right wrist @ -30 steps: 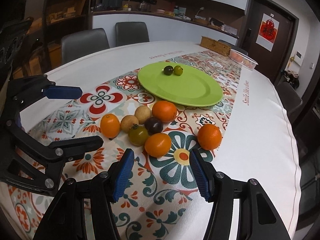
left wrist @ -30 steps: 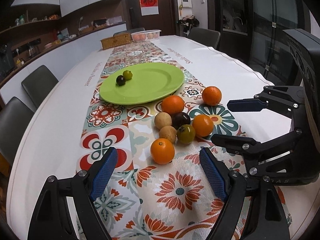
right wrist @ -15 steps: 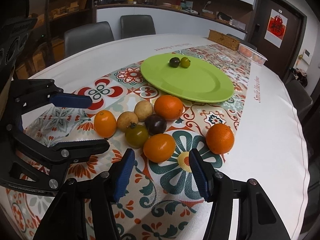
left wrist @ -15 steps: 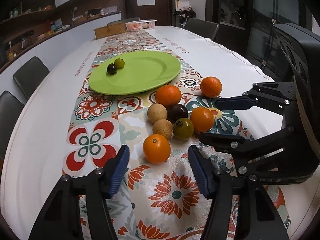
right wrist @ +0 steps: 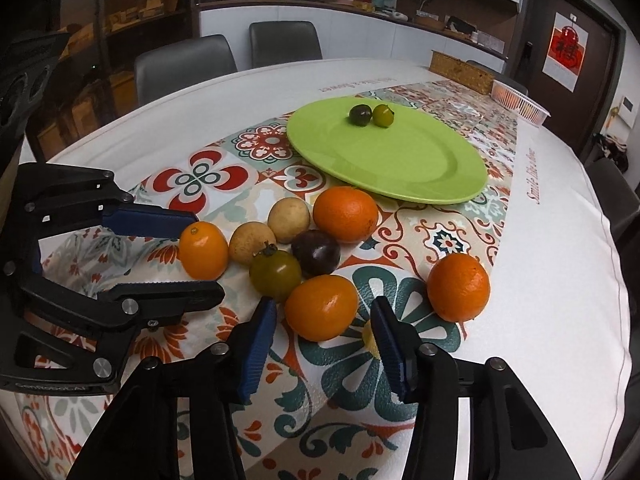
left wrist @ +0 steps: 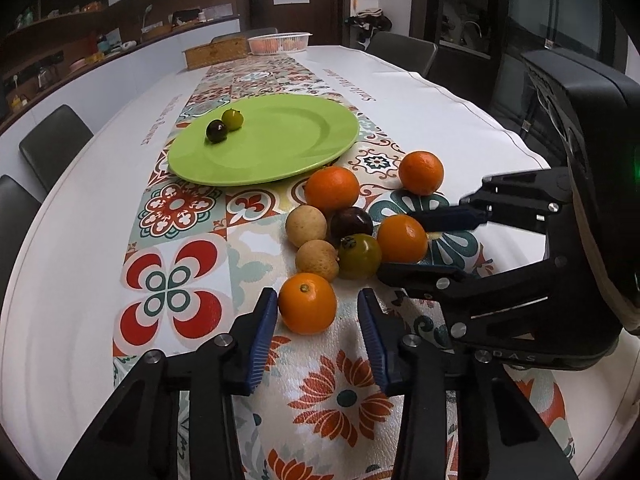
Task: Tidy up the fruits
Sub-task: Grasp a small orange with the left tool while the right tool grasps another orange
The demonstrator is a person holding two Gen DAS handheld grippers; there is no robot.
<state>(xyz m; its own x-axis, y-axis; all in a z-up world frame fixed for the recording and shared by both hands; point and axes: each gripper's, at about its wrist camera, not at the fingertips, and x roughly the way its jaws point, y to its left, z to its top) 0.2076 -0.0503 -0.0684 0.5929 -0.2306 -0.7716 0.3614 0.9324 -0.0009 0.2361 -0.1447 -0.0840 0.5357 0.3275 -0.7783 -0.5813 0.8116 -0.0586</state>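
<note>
Both pairs of fingers have narrowed since a second ago and are closing now. Left gripper [left wrist: 317, 322] brackets the nearest small round orange [left wrist: 307, 303], its blue pads [left wrist: 262, 332] just beside the peel, a gap showing. Right gripper [right wrist: 324, 338] likewise straddles another orange fruit [right wrist: 321, 313], not yet pinching. Neighbouring fruits cluster on the patterned runner [left wrist: 176, 300] of the white surface [left wrist: 72, 208], near the round green plate [left wrist: 276, 148] holding two small dark fruits [left wrist: 224, 125].
</note>
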